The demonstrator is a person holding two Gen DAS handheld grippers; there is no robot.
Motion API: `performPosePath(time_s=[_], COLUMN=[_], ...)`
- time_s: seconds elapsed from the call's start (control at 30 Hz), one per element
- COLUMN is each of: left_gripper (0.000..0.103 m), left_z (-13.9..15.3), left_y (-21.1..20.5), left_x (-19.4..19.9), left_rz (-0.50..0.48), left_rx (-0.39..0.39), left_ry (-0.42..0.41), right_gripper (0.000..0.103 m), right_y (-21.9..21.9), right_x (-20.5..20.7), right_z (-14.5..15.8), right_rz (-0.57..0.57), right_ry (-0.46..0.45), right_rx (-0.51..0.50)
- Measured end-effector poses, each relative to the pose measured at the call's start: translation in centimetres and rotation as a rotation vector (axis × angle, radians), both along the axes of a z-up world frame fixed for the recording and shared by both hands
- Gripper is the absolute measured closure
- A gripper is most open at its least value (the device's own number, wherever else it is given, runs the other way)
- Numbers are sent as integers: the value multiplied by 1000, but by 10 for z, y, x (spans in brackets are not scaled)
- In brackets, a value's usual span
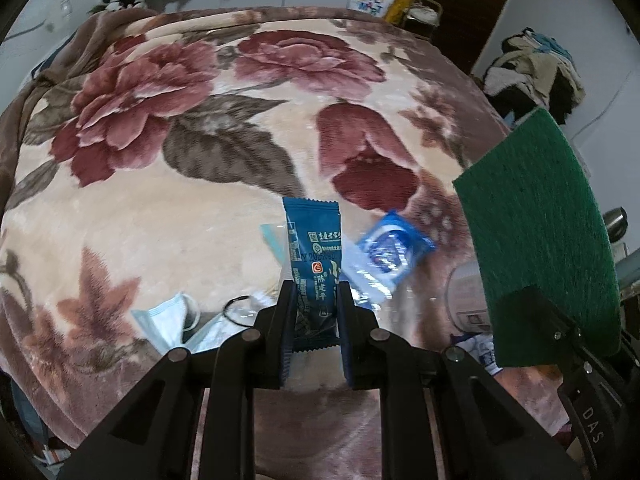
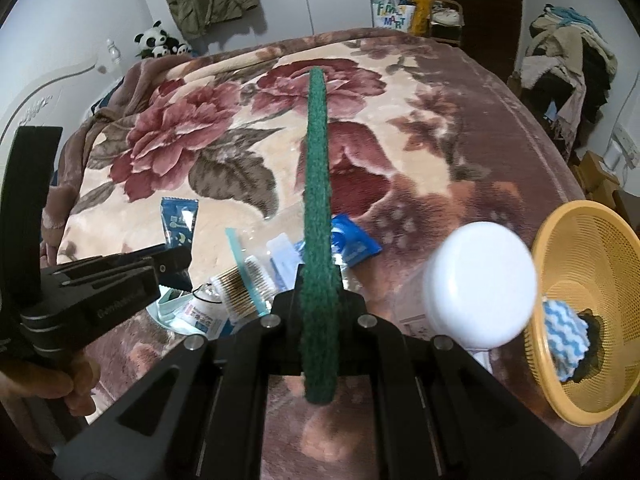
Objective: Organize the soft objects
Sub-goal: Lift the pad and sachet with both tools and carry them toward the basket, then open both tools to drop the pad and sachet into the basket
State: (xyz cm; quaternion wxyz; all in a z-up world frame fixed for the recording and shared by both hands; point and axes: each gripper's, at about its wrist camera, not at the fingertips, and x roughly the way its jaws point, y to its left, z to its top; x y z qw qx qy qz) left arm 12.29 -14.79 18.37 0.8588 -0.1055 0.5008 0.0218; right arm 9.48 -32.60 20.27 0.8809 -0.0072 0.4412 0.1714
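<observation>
My left gripper (image 1: 316, 296) is shut on a dark blue snack packet (image 1: 314, 264), held upright above the floral blanket (image 1: 160, 160). The packet also shows in the right wrist view (image 2: 179, 222). My right gripper (image 2: 318, 284) is shut on a green scouring pad (image 2: 317, 184), seen edge-on; it shows flat in the left wrist view (image 1: 536, 248). A yellow basket (image 2: 568, 400) at the right holds a blue-and-white wavy cloth (image 2: 564, 336) and a dark item. A light blue face mask (image 1: 168, 320) and a blue shiny packet (image 1: 394, 246) lie on the blanket.
A white round container (image 2: 480, 284) stands beside the basket. Cotton swabs (image 2: 240, 284), a clear bag and small packets lie in a heap before the grippers. Panda toys (image 2: 156, 44) sit at the bed's far corner. A clothes pile (image 2: 568, 60) is at right.
</observation>
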Motion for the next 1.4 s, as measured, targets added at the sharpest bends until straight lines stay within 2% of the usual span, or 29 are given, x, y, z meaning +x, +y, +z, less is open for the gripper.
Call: performPosePath(time_s=[0.4, 0.67, 0.93, 1.4], left_gripper=[84, 84, 84, 84], left_z=[27, 43, 47, 36], left_y=[-68, -123, -178, -298], left_x=[14, 21, 25, 29], left_rz=[-129, -234, -336, -561], left_rx=[-36, -42, -70, -134], left_ry=[-41, -58, -59, -27], right_gripper=[95, 95, 95, 95], right_y=[-62, -98, -140, -248], right_x=[-2, -3, -7, -21], right_z=[23, 25, 24, 25], right_rz=[-103, -188, -283, -541], right_ry=[-46, -52, -52, -49], right_rx=[30, 38, 45, 95])
